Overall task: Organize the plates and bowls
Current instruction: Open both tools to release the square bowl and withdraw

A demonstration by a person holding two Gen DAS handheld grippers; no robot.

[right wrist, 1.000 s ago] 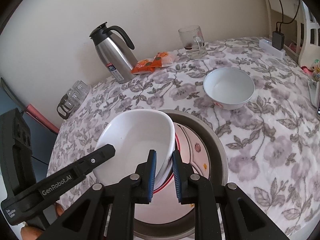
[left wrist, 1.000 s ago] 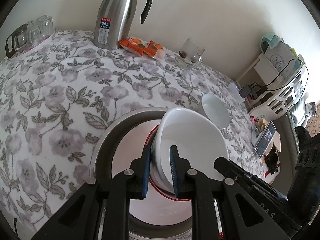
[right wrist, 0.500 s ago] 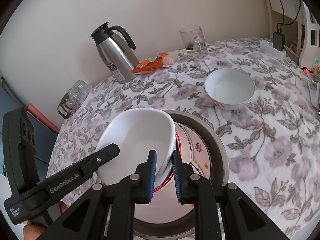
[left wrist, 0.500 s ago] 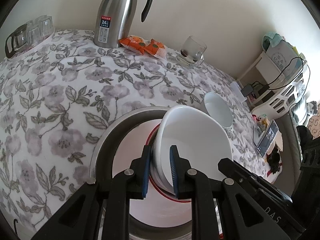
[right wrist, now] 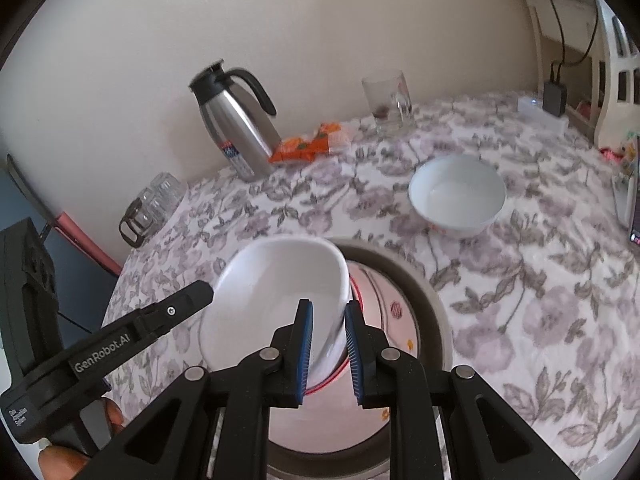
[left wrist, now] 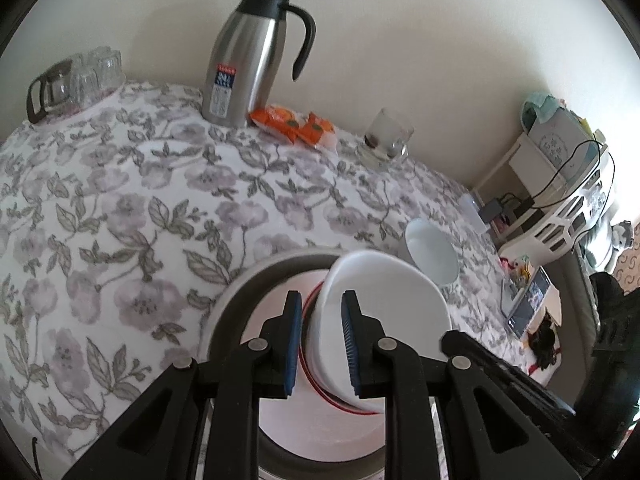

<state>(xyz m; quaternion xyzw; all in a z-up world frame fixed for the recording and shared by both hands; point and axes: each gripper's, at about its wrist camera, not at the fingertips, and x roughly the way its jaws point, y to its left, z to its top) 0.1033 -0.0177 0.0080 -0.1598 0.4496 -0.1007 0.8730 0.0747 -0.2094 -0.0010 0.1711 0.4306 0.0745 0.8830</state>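
A white bowl (left wrist: 384,320) (right wrist: 276,292) leans tilted on a red-rimmed plate (left wrist: 320,420) that lies in a wide grey dish (left wrist: 240,292). My left gripper (left wrist: 322,344) straddles the bowl's left rim. Its jaws are opening, and a thin gap shows between the outer pad and the bowl's wall. My right gripper (right wrist: 328,344) is shut on the bowl's right rim, one pad inside and one outside. In the right wrist view the plate (right wrist: 396,320) shows small printed motifs. A second white bowl (left wrist: 432,252) (right wrist: 456,196) stands upright on the flowered cloth beyond the dish.
At the back by the wall stand a steel thermos jug (left wrist: 248,60), orange snack packets (left wrist: 296,124) and a glass mug (left wrist: 386,136). A glass pot with tumblers (left wrist: 72,80) sits far left. A power strip (right wrist: 540,112), a white shelf (left wrist: 560,184) and a phone (left wrist: 528,308) lie right.
The left jaws have parted slightly around the bowl's rim. Both views have tipped a little, so the table's far side sits lower in frame. The bowl stays tilted on the plate.
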